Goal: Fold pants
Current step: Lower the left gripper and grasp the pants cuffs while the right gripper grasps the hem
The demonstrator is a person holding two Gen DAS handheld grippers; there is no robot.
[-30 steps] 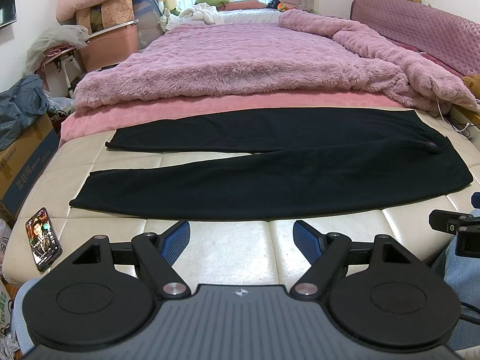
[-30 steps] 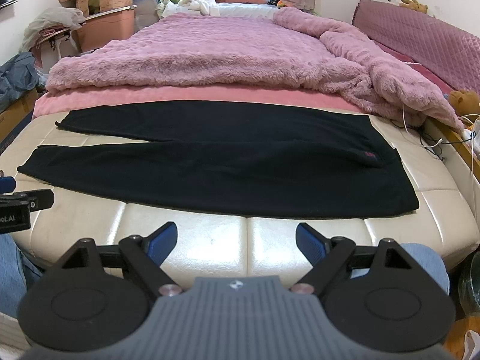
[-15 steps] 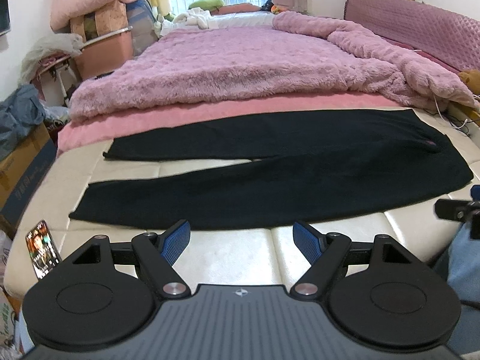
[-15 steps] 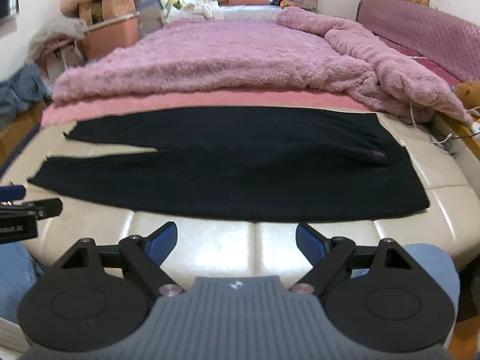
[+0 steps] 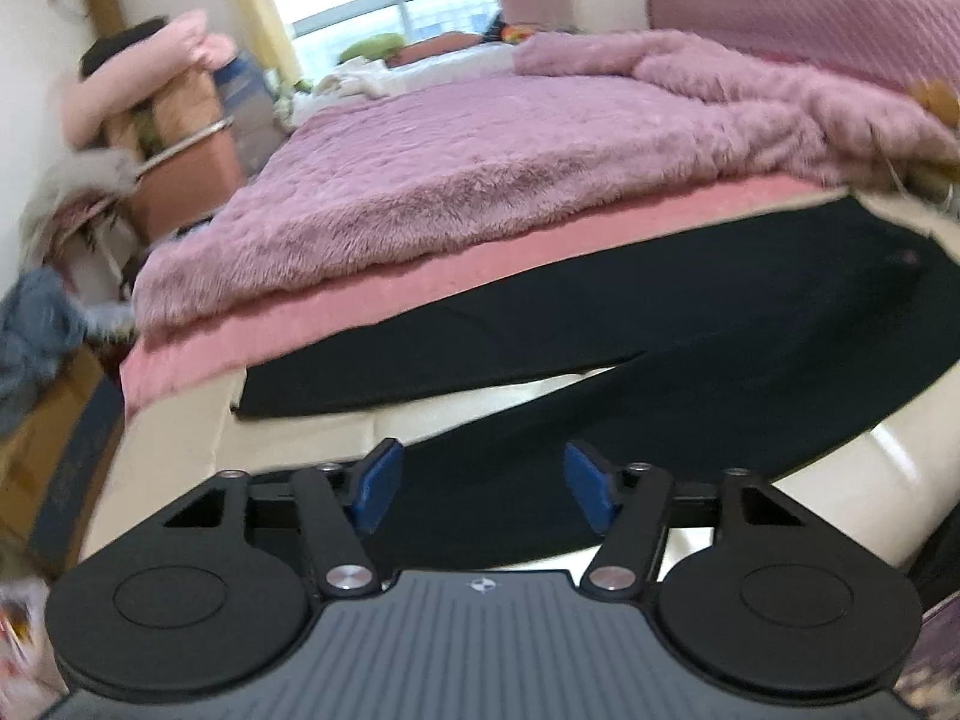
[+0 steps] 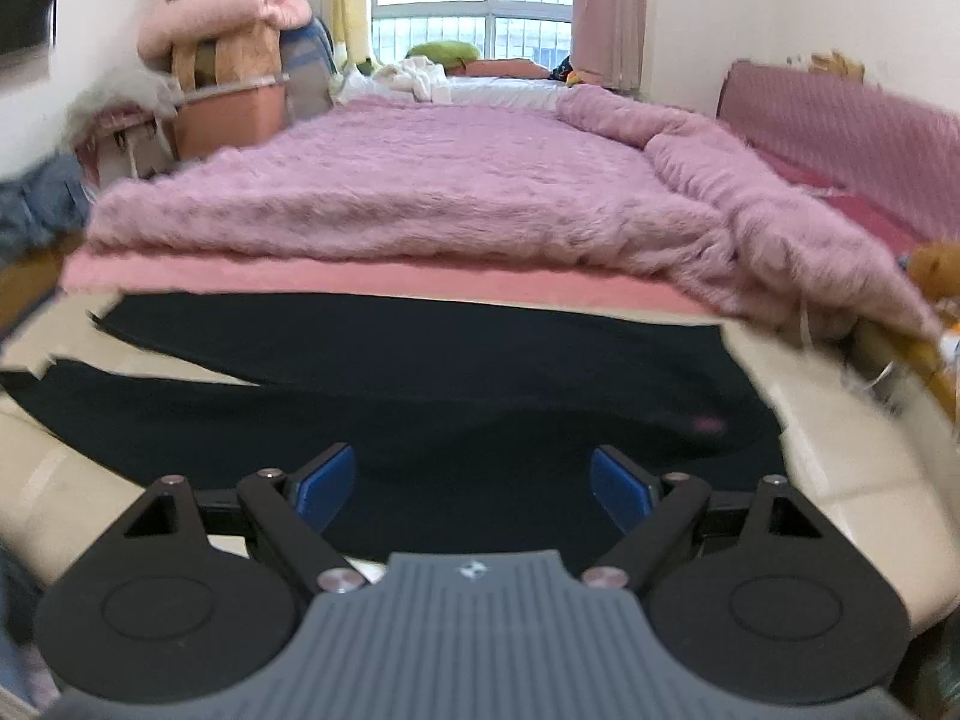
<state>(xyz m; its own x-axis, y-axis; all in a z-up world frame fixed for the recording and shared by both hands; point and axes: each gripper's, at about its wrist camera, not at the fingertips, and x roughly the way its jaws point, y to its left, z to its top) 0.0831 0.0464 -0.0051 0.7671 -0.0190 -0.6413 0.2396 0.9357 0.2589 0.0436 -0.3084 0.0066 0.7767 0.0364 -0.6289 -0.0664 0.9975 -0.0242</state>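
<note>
Nearest, in each wrist view, stand the tongs. The left tongs (image 5: pixel 480 495) hang over the near leg of the pants (image 5: pixel 690 360); their blue pads (image 5: pixel 375 486) are apart and closing, with the black cloth seen between and below them, though whether they touch it cannot be told. The right tongs (image 6: pixel 474 489) are released, their pads (image 6: pixel 621 489) spread wide over the waist end of the pants (image 6: pixel 420 420), gripping nothing.

Beyond the tongs, the pants lie flat across the foot of the bed (image 6: pixel 840 462), on its cream quilted cover. The two legs run toward the left and part into a narrow wedge that bares the cover; the waist lies at the right, with a small pink mark (image 6: pixel 705 423) near it.

Behind the pants a pink sheet (image 5: pixel 360 306) edges the bed, and on it rests a fluffy mauve blanket (image 6: pixel 420 192), bunched along the right side.

Farthest are a window (image 6: pixel 480 6), curtains, a padded pink panel (image 5: pixel 810 18) at the right, and stacked boxes and bedding (image 6: pixel 228 48) at the left. Both views are blurred.
</note>
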